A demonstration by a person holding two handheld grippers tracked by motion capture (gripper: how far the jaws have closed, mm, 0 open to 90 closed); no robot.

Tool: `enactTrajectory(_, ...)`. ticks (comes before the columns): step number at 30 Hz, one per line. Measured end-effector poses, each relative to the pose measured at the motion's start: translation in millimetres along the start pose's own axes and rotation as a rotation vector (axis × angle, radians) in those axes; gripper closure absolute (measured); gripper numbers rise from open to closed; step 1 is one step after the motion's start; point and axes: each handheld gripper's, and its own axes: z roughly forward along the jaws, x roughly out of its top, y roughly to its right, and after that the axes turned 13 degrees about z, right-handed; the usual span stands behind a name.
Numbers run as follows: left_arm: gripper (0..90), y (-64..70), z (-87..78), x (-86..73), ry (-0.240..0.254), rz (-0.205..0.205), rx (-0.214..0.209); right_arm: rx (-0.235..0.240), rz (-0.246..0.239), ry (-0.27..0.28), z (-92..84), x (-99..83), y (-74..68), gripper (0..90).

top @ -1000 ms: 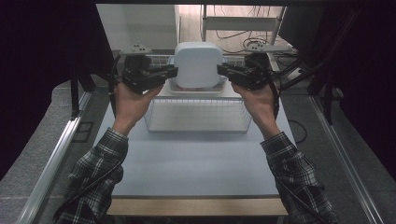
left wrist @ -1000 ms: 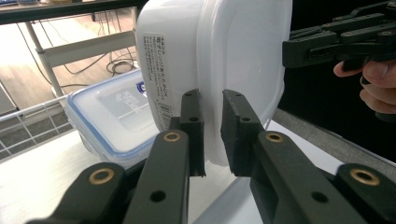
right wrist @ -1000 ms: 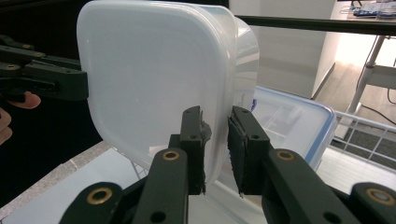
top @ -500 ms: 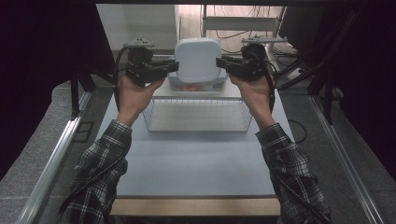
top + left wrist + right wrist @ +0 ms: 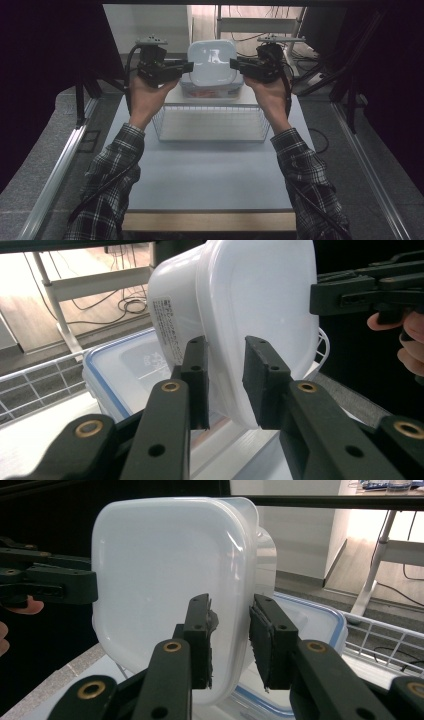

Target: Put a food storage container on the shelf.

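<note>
The left tool (image 5: 187, 66) has its jaws around the rim of the white tub (image 5: 212, 61), and they have just been easing apart; whether the pads press is hard to tell. The tub is tilted above a blue-rimmed box (image 5: 212, 90) — mostly hidden — behind the wire basket (image 5: 210, 124). The right tool (image 5: 234, 63) straddles the opposite rim, likewise loosening.

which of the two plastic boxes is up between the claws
The all-white box, tipped on its side with its lid facing the camera and a claw at each edge. The other box has a blue-rimmed lid and lies flat beneath it, beyond the wire basket.
</note>
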Motion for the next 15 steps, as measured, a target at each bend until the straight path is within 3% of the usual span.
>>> enactTrajectory(15,67.5,-8.4,9.7,6.7,-0.009,-0.029,0.007,-0.012,0.003,0.007,7.2,2.8,-0.3,63.6)
